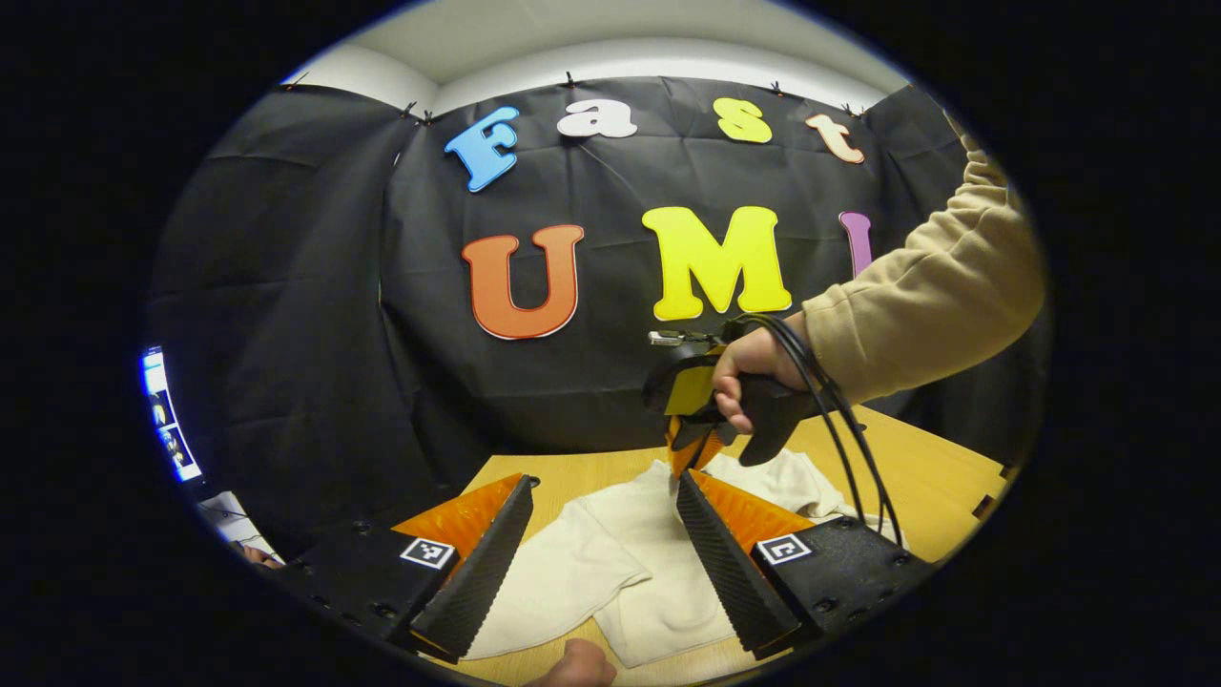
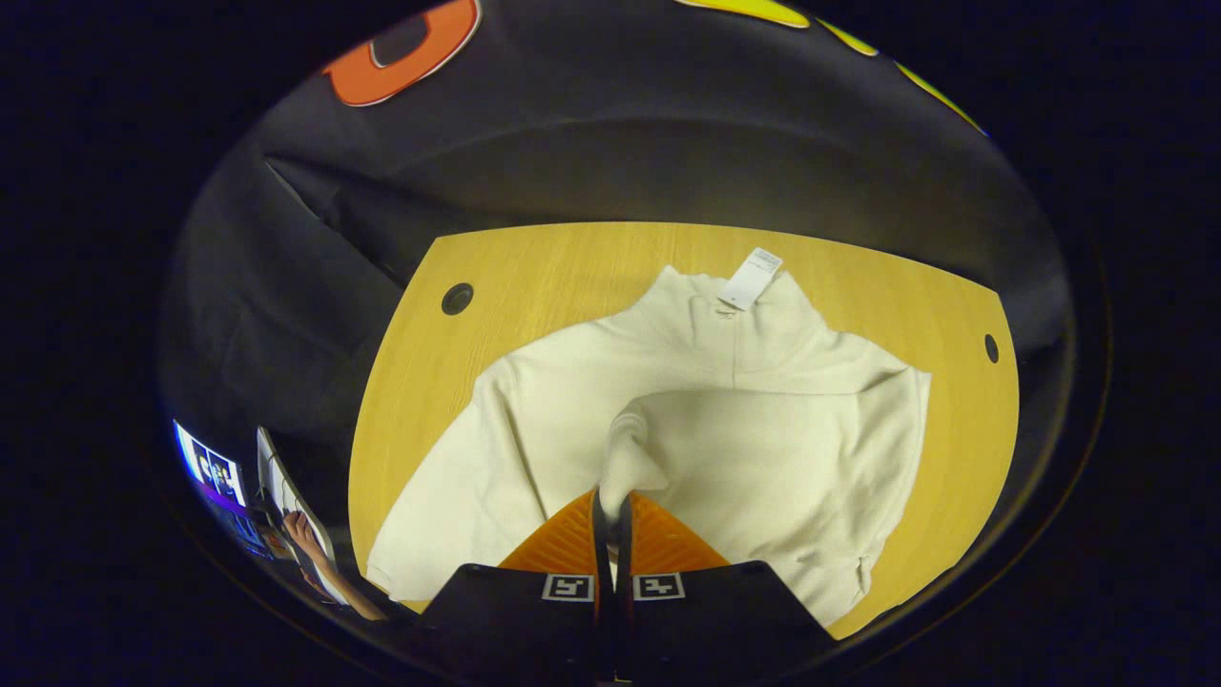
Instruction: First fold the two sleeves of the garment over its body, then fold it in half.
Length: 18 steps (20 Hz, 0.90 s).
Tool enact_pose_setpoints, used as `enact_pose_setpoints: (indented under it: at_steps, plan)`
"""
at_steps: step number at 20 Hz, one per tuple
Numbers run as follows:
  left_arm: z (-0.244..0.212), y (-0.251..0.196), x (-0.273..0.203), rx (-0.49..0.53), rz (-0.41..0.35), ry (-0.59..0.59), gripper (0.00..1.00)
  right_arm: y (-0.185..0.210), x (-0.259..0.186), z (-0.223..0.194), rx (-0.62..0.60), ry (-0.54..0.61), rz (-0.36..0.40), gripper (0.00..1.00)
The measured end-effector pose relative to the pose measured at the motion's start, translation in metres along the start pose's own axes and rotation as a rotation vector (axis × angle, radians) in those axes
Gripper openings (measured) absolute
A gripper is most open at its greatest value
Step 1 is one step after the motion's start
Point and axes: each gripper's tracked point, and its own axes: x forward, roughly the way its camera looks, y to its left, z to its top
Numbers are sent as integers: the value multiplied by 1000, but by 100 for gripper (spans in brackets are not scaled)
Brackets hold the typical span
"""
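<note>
We see the cream garment (image 2: pixel 725 420) flat on the table (image 2: pixel 534 277), collar and tag (image 2: pixel 751 279) far side. Right tool (image 2: pixel 610 510) pinches a sleeve cuff (image 2: pixel 630 458), fingers together, over the body. Left tool (image 1: pixel 601 563) hangs wide apart, empty, above the cloth. A screen (image 2: pixel 210 468) glows left.

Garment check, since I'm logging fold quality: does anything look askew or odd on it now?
Mostly tidy. The garment lies flat on the table, but a white tag sticks out loose at the collar, and the sleeve cuff pinched in the right gripper is bunched over the body, not laid flat.
</note>
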Motion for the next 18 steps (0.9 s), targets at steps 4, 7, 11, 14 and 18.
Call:
enact_pose_setpoints:
  at_steps: [4, 7, 11, 14, 18]
  plan:
    - [-11, 11, -2, -19, 26, 21, 99, 35, 37, -12, -70, 38, 15, 0]
    - [-18, 24, -6, -17, 59, 29, 99, 48, 57, -19, -114, 62, 2, 0]
    - [-30, 34, -10, -24, 89, 50, 99, 55, 65, -19, -172, 37, -11, 2]
    - [-37, 39, -13, -44, 114, 73, 99, 69, 63, -15, -150, 19, 39, 10]
    - [-42, 45, -16, -55, 141, 81, 99, 82, 47, -7, -151, -20, 99, 46]
